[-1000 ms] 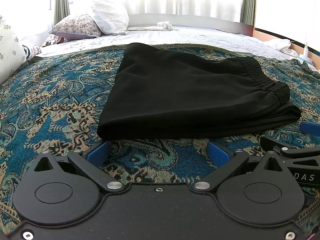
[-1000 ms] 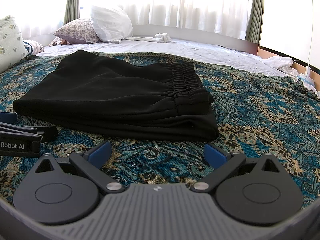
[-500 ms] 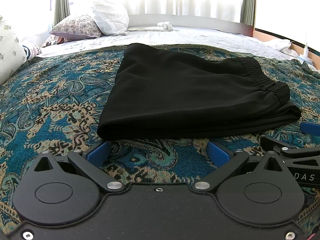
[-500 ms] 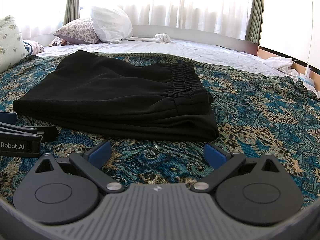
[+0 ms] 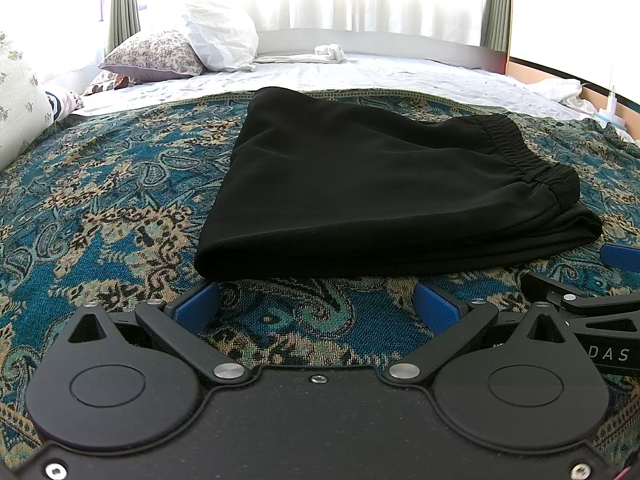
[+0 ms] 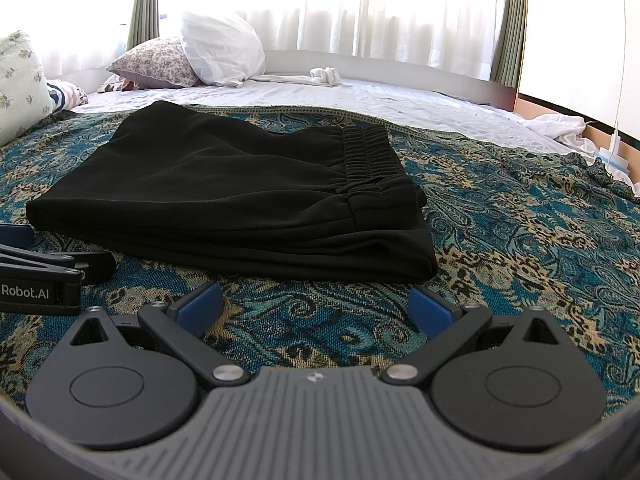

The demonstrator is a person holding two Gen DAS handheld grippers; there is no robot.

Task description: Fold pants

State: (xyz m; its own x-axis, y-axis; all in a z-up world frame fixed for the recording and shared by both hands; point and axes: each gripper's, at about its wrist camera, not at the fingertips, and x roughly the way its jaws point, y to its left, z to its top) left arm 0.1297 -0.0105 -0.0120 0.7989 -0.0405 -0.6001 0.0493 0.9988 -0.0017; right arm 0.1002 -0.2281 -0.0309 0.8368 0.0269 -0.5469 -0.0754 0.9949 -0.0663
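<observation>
Black pants [image 5: 380, 188] lie folded into a flat stack on the blue paisley bedspread [image 5: 100, 200], elastic waistband at the right end. In the right wrist view the same pants [image 6: 240, 196] show their waistband on top, near the right edge of the stack. My left gripper [image 5: 316, 304] rests on the spread just in front of the fold's near edge, open, nothing between its blue pads. My right gripper [image 6: 314, 304] sits likewise before the stack, open and empty. Each gripper shows at the edge of the other's view.
Pillows [image 5: 192, 48] lie at the back left by the curtained window. A white sheet [image 5: 380, 76] covers the far part of the bed, with a small white cloth [image 5: 330, 52] on it. A crumpled white cloth [image 6: 560, 128] lies at the right edge.
</observation>
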